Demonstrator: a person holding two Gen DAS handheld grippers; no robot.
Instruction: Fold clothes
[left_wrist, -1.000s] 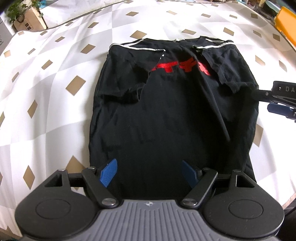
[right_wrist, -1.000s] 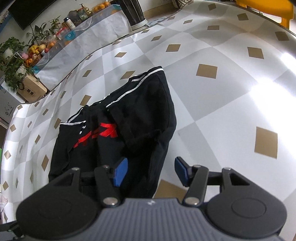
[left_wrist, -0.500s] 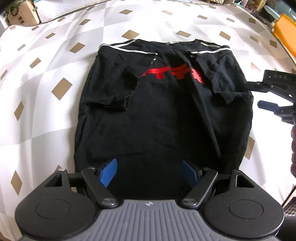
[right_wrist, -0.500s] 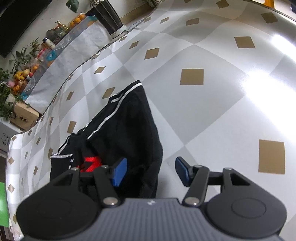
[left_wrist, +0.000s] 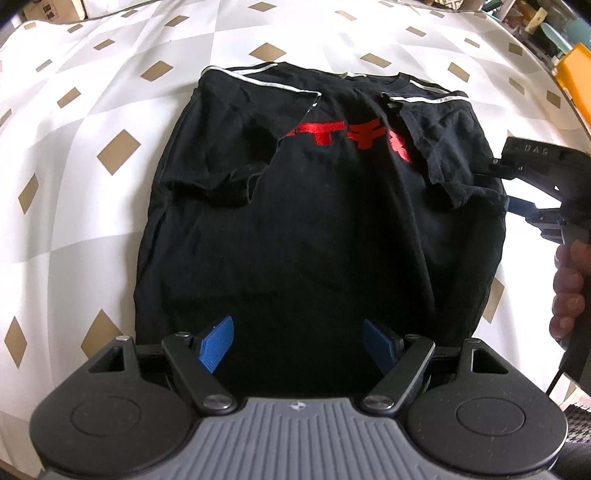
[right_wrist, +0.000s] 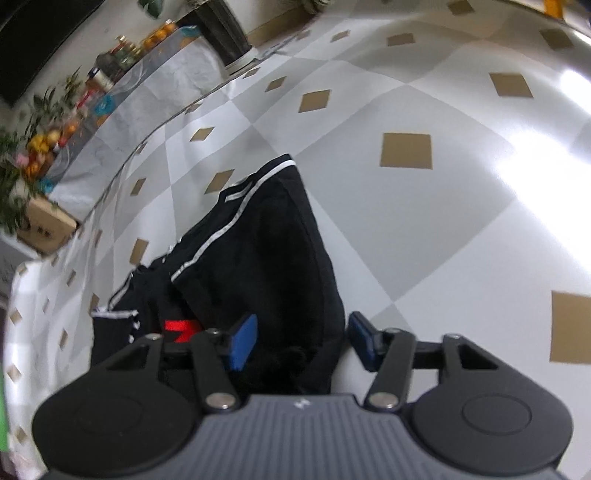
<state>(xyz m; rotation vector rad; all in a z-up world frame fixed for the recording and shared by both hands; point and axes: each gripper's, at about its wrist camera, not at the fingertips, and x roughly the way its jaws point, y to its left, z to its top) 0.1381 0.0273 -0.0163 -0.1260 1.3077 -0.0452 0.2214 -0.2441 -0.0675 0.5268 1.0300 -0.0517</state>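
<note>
The checkered tablecloth covers the whole table, and a black t-shirt with red lettering lies flat on it, both sleeves folded in. The left gripper hangs over the shirt's near hem, fingers wide with nothing pinched. The right gripper is at the shirt's side edge, fingers just been closing around the fabric there, not visibly pinching it.

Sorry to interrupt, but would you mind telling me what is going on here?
A person with a gripper in each hand is folding a black T-shirt spread on a checked cloth, both sleeves already turned in over the red print. The left gripper hangs open over the hem. The right gripper is at the shirt's side edge, its jaws just closing with fabric between them but not yet clamped.
</note>
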